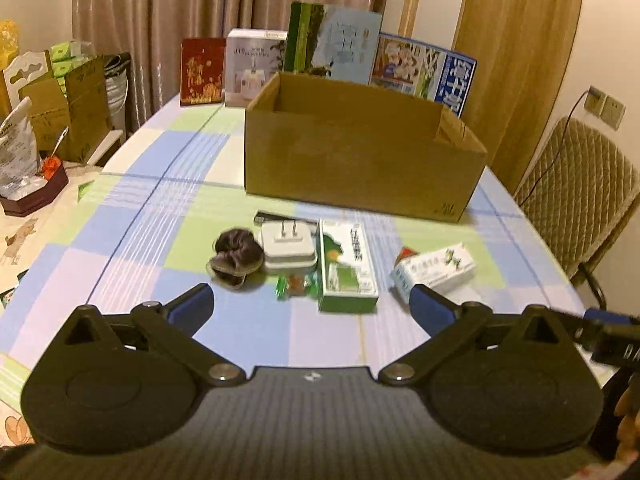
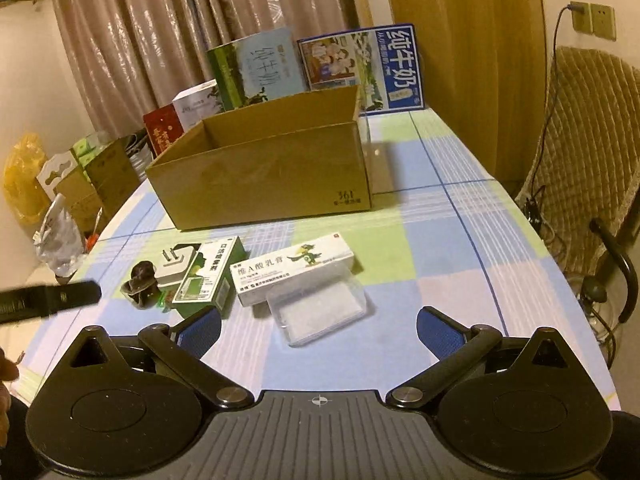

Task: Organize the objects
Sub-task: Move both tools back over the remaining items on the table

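The task looks to be at its very start: the cardboard box [image 2: 264,172] stands open at the middle of the table [image 2: 460,240], and what shows of its inside looks empty, though its floor is hidden. All the small things lie on the cloth in front of it. These are a dark scrunchie [image 1: 234,258], a white plug adapter [image 1: 288,246], a green and white box [image 1: 346,266], a small green packet [image 1: 294,286], a white medicine box [image 2: 292,270] and a clear plastic case [image 2: 320,312] touching that box. So everything is left to pack, I judge. The left gripper [image 1: 312,304] has its jaws wide apart with nothing between them, hovering near the green and white box. The right gripper [image 2: 318,330] is also spread apart and empty, just before the clear case. The table has a checked cloth in blue, green and pink. Behind the box stand milk cartons [image 2: 360,66] and gift boxes, then a curtain [image 2: 200,20]; a padded chair [image 2: 592,152] is at the right.
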Tool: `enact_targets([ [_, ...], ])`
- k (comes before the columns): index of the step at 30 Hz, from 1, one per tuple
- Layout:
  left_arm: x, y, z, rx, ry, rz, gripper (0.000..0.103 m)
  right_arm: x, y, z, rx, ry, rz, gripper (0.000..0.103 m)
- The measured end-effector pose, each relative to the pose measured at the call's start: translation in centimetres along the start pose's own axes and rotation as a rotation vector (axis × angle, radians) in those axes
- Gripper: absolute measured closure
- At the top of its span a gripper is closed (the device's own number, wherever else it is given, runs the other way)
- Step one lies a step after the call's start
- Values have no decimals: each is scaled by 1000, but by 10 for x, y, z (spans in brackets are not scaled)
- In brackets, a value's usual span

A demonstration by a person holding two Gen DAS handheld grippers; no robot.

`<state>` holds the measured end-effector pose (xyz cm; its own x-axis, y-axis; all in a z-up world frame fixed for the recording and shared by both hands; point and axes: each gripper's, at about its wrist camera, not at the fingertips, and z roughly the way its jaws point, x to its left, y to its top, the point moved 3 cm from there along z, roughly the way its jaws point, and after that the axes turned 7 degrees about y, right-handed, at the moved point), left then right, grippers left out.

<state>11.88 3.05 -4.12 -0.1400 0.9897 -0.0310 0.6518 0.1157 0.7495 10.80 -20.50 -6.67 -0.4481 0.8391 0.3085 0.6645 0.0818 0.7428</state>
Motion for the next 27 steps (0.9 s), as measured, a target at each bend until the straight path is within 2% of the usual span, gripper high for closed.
enact_targets([
  [6,-1,-13,7,32,0,17,1,-1,-6,5,37,-15,-16,2],
  [27,-3,-28,20,37,-3,25,1,-3,-14,13,67,-24,-20,2],
])
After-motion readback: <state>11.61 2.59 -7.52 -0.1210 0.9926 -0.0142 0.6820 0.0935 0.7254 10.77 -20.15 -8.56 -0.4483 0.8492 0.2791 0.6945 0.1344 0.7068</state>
